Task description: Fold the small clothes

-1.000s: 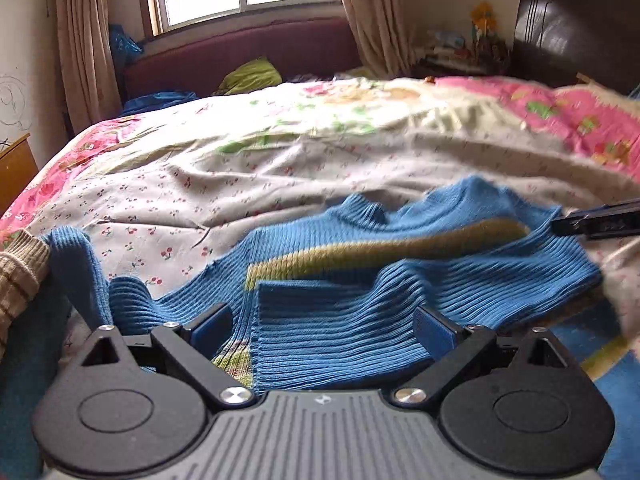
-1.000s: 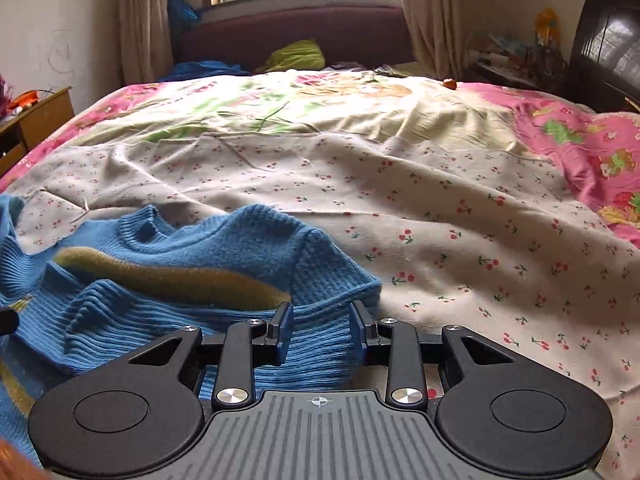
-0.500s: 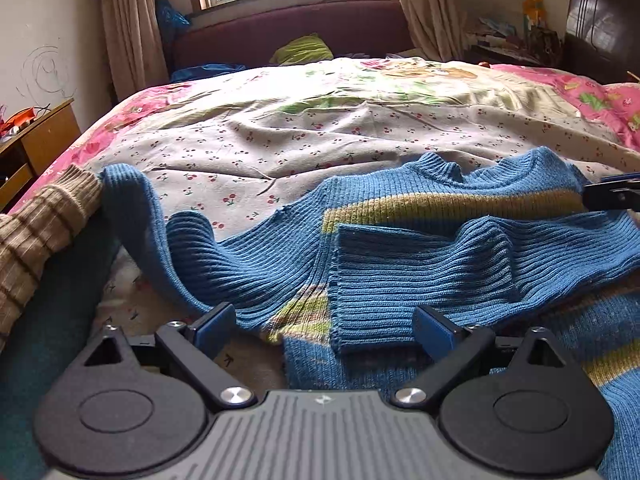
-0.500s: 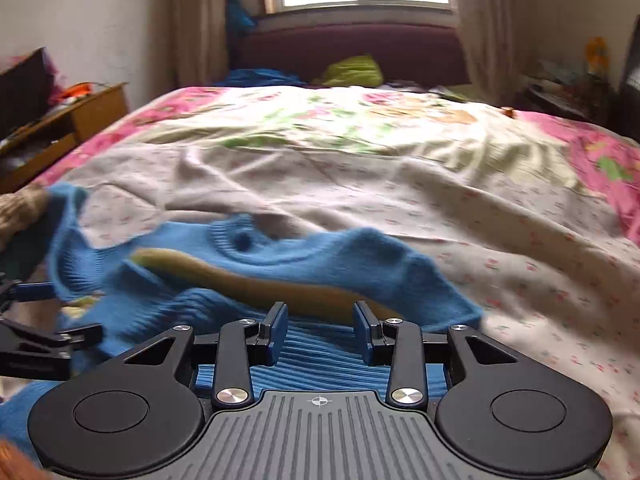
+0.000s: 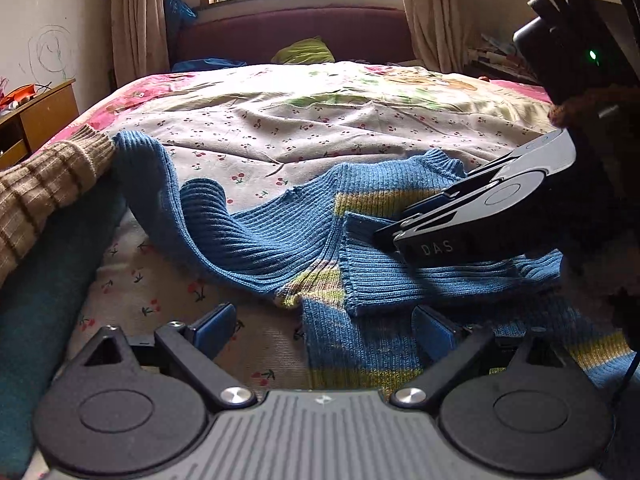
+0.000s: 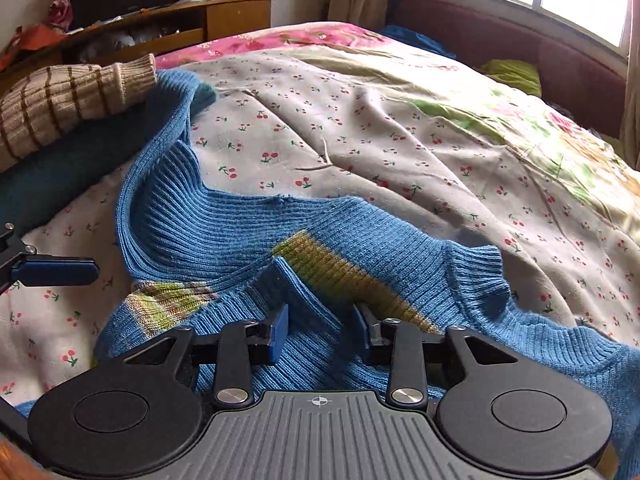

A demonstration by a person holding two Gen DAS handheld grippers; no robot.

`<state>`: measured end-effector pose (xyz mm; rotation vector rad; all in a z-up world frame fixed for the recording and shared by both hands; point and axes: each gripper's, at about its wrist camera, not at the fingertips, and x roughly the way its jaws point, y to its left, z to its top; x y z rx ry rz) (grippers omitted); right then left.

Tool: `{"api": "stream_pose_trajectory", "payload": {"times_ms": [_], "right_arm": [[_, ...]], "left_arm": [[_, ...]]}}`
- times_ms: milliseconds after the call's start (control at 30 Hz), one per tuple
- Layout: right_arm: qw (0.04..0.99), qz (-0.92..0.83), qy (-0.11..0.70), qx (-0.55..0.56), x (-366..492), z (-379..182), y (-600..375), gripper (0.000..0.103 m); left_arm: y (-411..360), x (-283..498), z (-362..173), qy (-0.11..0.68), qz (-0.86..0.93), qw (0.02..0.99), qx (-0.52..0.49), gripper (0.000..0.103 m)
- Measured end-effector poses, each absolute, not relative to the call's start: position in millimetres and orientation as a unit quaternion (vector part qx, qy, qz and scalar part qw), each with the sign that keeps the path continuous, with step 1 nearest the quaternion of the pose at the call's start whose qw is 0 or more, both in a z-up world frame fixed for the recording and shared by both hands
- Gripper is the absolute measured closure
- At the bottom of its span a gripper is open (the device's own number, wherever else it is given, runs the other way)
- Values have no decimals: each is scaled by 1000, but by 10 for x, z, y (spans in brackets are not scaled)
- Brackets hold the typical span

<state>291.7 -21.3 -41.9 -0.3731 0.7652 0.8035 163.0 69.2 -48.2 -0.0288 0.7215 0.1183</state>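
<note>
A blue ribbed sweater (image 5: 288, 236) with yellow-green stripes lies on the cherry-print bedspread (image 5: 320, 136). Its right sleeve (image 5: 440, 280) is folded across the chest; its left sleeve (image 5: 160, 184) stretches out to the far left. My left gripper (image 5: 324, 330) is open over the sweater's lower left edge. My right gripper (image 6: 320, 330) is partly open, its jaws either side of the folded sleeve's cuff (image 6: 304, 296), resting low on the sweater (image 6: 224, 232). It shows from the side in the left wrist view (image 5: 480, 216). A left fingertip (image 6: 56, 272) shows in the right wrist view.
A beige striped knit (image 5: 44, 184) and a dark teal cloth (image 5: 44, 280) lie at the left, touching the outstretched sleeve. A wooden cabinet (image 6: 160, 32) stands left of the bed, a dark red headboard (image 5: 296, 36) under the window.
My right gripper has carried the sleeve leftward across the sweater and lowered it onto the chest, its jaws now wider. My left gripper has drawn back toward the lower left edge.
</note>
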Motion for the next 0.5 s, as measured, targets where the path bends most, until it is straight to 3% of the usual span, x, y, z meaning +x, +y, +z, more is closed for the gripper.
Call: {"api": "stream_pose_trajectory", "payload": {"times_ms": [100, 267, 367, 500], "right_arm": [[841, 366, 360, -170, 2900, -349, -195, 98], [866, 328, 357, -125, 2988, -292, -251, 99], [851, 332, 377, -153, 2985, -346, -160, 89], [862, 333, 343, -166, 2888, -136, -54, 86]], "left_arm": [[745, 1627, -481, 352, 55, 934, -32, 0], [799, 1573, -435, 332, 64, 941, -31, 0], [838, 1564, -447, 333, 64, 940, -40, 0], [891, 1547, -470, 333, 61, 939, -53, 0]]}}
